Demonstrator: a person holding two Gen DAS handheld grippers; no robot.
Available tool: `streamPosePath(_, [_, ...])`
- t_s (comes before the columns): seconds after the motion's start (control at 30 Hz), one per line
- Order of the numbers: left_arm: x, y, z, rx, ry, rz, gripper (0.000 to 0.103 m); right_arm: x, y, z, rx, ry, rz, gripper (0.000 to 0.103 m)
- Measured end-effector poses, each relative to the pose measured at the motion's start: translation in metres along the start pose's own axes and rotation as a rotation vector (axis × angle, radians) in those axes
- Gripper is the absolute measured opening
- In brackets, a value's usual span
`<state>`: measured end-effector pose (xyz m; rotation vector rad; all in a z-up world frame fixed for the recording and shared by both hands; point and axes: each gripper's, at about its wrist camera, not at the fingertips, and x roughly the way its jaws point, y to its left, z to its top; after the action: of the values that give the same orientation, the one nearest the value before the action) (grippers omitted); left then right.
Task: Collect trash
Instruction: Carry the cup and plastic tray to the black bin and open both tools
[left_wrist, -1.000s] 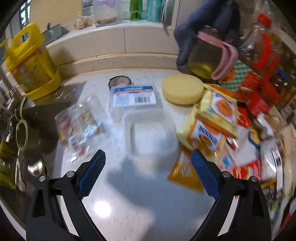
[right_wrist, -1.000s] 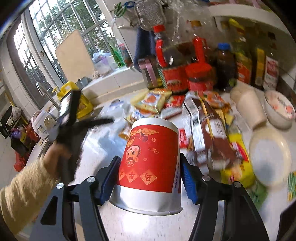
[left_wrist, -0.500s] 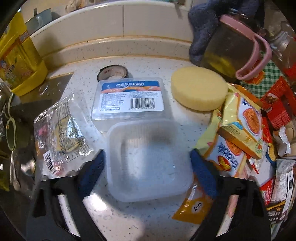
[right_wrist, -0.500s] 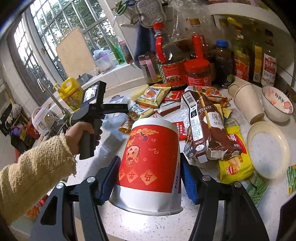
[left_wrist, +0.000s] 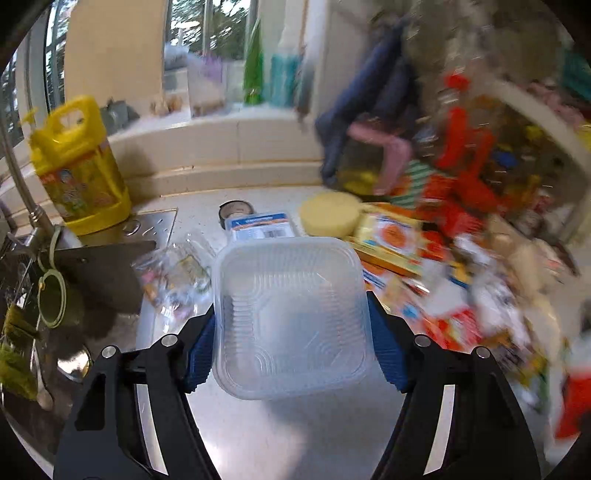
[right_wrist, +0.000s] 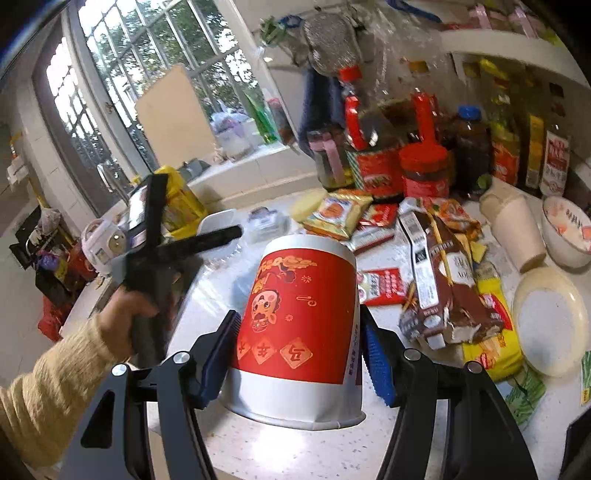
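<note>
Between the blue pads of your left gripper (left_wrist: 291, 343): one clear, square, ribbed plastic food tray (left_wrist: 290, 317), open side toward the camera. The jaws have just been closing and now pinch it at both side walls. It sits clear of the white speckled countertop (left_wrist: 295, 435), with its shadow on the surface below.

Between the blue pads of your right gripper (right_wrist: 301, 352): one red-and-white paper tub with a cartoon figure (right_wrist: 299, 328), upside down, wide rim nearest the camera. Both pads press its sides.

Left hand (right_wrist: 129, 314), seen from the right wrist camera: wrapped around the black gripper handle, cream knitted sleeve (right_wrist: 48, 395) reaching in from the lower left, gripper raised above the counter edge near the sink.

Behind the tray, on the counter:
- clear flat package with a blue-and-white barcode label (left_wrist: 260, 225);
- round yellow sponge (left_wrist: 328, 218);
- crumpled clear wrapper (left_wrist: 173, 280), left of the tray, beside the sink edge.

Right of the tub:
- brown snack bag (right_wrist: 439, 280), torn open, lying on a yellow packet (right_wrist: 491, 343);
- round white plate (right_wrist: 550, 321);
- heap of yellow and red snack packets (right_wrist: 340, 214), further back.

At the sink corner: yellow plastic jug with a handle (left_wrist: 77, 166).
</note>
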<state>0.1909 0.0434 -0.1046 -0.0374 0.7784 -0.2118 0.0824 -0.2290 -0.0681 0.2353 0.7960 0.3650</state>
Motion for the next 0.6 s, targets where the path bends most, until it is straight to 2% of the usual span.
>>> streamPosePath(0.07, [-0.034, -0.01, -0.018, 0.047, -0.018, -0.026, 0.07, -0.01, 0.005, -0.001, -0.008, -0.008, 0.018, 0.062])
streamPosePath(0.13, [-0.075, -0.019, -0.05, 0.101, -0.029, -0.105, 0.07, -0.021, 0.011, -0.008, -0.022, -0.002, 0.037, 0.062])
streamPosePath(0.23, [-0.108, -0.027, -0.097, 0.144, 0.032, -0.151, 0.07, -0.036, 0.018, -0.031, -0.048, 0.044, 0.06, 0.062])
streamPosePath(0.33, [-0.133, -0.031, -0.158, 0.135, 0.153, -0.205, 0.07, -0.044, 0.02, -0.064, -0.047, 0.118, 0.061, 0.063])
streamPosePath(0.4, [-0.14, -0.037, -0.198, 0.153, 0.242, -0.216, 0.07, -0.046, 0.019, -0.096, -0.02, 0.2, 0.068, 0.063])
streamPosePath(0.47, [-0.138, -0.045, -0.243, 0.17, 0.371, -0.245, 0.07, -0.045, 0.018, -0.131, 0.011, 0.292, 0.06, 0.063])
streamPosePath(0.57, [-0.118, -0.05, -0.294, 0.145, 0.535, -0.273, 0.07, -0.037, 0.014, -0.174, 0.039, 0.401, 0.032, 0.063])
streamPosePath(0.6, [-0.113, -0.053, -0.305, 0.151, 0.554, -0.271, 0.07, -0.033, 0.012, -0.189, 0.051, 0.436, 0.028, 0.063])
